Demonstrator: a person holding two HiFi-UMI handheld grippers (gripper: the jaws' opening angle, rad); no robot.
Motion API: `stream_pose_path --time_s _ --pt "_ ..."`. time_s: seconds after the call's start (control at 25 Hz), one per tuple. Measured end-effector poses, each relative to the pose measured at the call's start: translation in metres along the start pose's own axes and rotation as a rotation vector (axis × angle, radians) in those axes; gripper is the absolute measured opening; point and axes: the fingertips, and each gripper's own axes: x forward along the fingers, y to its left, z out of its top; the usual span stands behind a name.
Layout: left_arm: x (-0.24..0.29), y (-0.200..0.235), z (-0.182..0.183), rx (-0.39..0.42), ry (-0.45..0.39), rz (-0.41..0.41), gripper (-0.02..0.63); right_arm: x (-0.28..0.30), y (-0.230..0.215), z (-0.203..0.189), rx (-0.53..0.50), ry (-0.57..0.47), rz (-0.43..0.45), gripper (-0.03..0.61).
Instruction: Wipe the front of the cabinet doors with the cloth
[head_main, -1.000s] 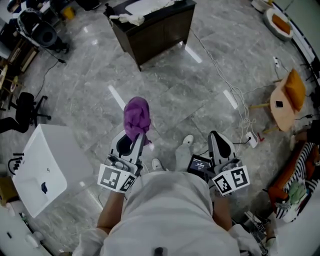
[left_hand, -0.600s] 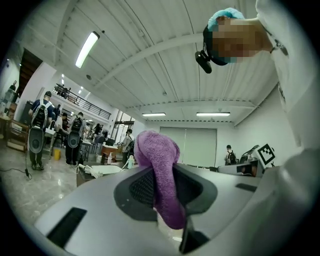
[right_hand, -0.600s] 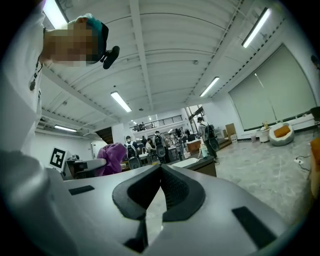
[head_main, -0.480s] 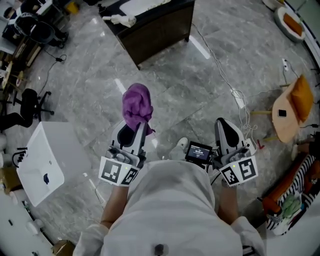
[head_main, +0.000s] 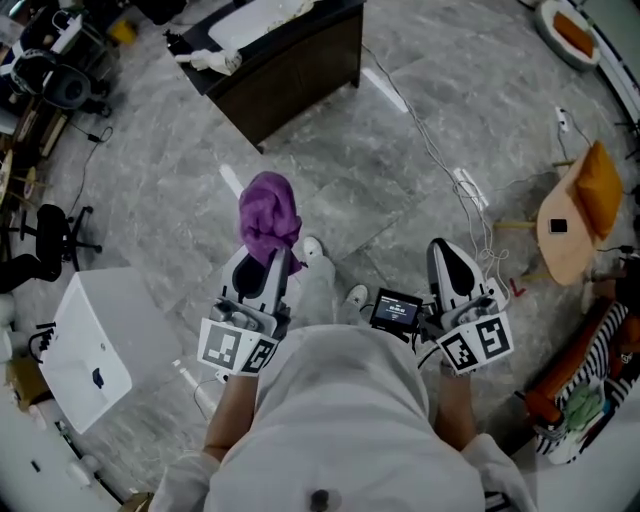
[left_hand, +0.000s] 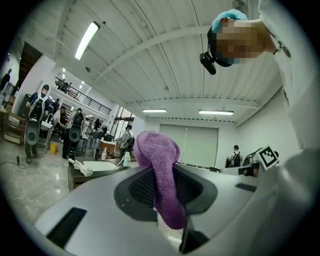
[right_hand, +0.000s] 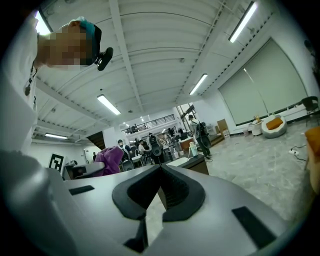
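A white box (head_main: 88, 345) stood on the grey floor at far left; it bore a small dark mark, too small to read. Beside it, the person's left gripper (head_main: 278, 262) was clamped on a purple cloth (head_main: 268, 214), which bunched up above the jaws, well apart from the dark cabinet (head_main: 300, 68) ahead. In the left gripper view the cloth (left_hand: 159, 167) hung down between the closed jaws. A white tray (head_main: 262, 12) sat on the cabinet's worktop with a pale rag (head_main: 207, 60) beside it; what the tray held could not be made out. A small screen (head_main: 397, 308) glowed near the right gripper (head_main: 447, 252), its text unreadable. That gripper's jaws met at the tips with nothing between them. Both grippers carried cubes with black-and-white square markers. At far right stood a wooden stool (head_main: 558, 232) with an orange cushion (head_main: 598, 178).
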Motion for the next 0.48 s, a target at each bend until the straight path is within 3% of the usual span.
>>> stream_pose_path --time_s 0.2,0.48 --pt "0.049 0.036 -0.017 -0.050 0.028 -0.008 0.083 0.039 -0.023 -0.002 0.011 0.026 -0.041 0.026" --pt "0.156 0.102 -0.008 -0.072 0.026 -0.087 0.083 0.141 -0.051 0.027 -0.020 0.051 -0.083 0.026"
